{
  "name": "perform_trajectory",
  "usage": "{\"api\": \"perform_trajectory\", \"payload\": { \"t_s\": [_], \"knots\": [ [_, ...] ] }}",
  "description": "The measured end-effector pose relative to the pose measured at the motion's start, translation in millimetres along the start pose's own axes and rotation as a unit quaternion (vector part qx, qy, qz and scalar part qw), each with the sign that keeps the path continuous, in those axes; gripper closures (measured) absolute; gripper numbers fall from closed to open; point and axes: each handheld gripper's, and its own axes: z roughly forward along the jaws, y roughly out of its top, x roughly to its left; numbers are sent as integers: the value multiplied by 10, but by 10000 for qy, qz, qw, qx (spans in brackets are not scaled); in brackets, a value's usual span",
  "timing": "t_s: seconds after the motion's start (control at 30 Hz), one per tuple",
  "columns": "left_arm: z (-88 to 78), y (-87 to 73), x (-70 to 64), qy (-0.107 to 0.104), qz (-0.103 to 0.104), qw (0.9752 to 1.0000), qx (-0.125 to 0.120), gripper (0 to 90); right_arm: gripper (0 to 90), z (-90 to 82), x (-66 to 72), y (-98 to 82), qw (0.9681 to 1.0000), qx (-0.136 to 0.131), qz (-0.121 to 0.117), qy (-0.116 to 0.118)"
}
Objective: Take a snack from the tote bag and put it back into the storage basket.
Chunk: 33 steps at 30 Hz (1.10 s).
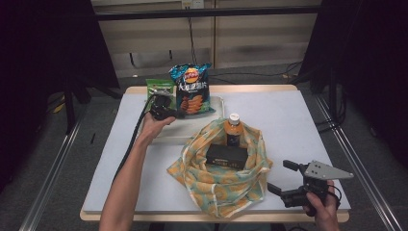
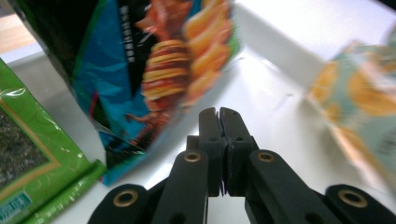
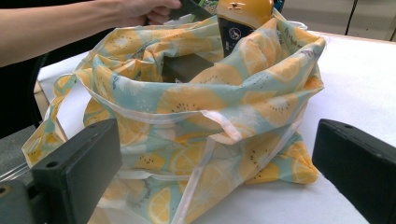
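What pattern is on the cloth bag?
Orange citrus slices on pale teal, on the soft fabric bag; clearest in the right gripper view.

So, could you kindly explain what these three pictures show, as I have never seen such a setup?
A person works at a table with a handheld gripper in each hand. One camera looks down from above; one rides on each gripper. The left gripper, fingers shut on nothing, sits by a chip bag and a green packet in a white tray. The right gripper, open, faces a fruit-print cloth bag holding a bottle and a dark box.
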Motion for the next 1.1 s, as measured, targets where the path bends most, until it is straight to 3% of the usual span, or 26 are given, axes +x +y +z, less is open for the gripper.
{"api": "perform_trajectory", "payload": {
  "t_s": [0.23, 0.37, 0.43, 0.63, 0.8, 0.87, 0.97, 1.03, 1.07, 1.1],
  "knots": [
    [-275, -64, -237, -139, 183, 9992, -324, 826, 24, 18, 20, 14, 10000, 56, 8, -70],
    [-381, -122, -401, -308, 374, 9978, -455, 825, 46, 26, 6, 26, 9998, 88, 91, -138],
    [-425, -144, -484, -357, 506, 9971, -448, 827, 54, 42, -8, 28, 9998, 106, 129, -61],
    [-581, -208, -789, -711, 750, 9918, -755, 827, 141, 73, 12, 65, 9998, 81, 106, -129],
    [-706, -203, -1063, -914, 1027, 9856, -987, 855, 214, 102, 34, 96, 9998, 102, 59, -146],
    [-714, -206, -1150, -1052, 1015, 9841, -1007, 855, 243, 115, 39, 107, 9998, 129, 43, -134],
    [-660, -248, -1249, -1049, 1101, 9847, -853, 831, 242, 124, 38, 135, 9999, 80, 77, -119],
    [-608, -289, -1280, -1114, 1035, 9848, -835, 803, 229, 125, 29, 155, 9997, -27, 244, -26],
    [-573, -309, -1291, -1181, 1002, 9841, -864, 795, 229, 129, 34, 169, 9997, -20, 248, -28],
    [-520, -324, -1305, -1175, 979, 9851, -789, 790, 230, 138, 39, 185, 9998, -12, 180, -46]
  ]
}}
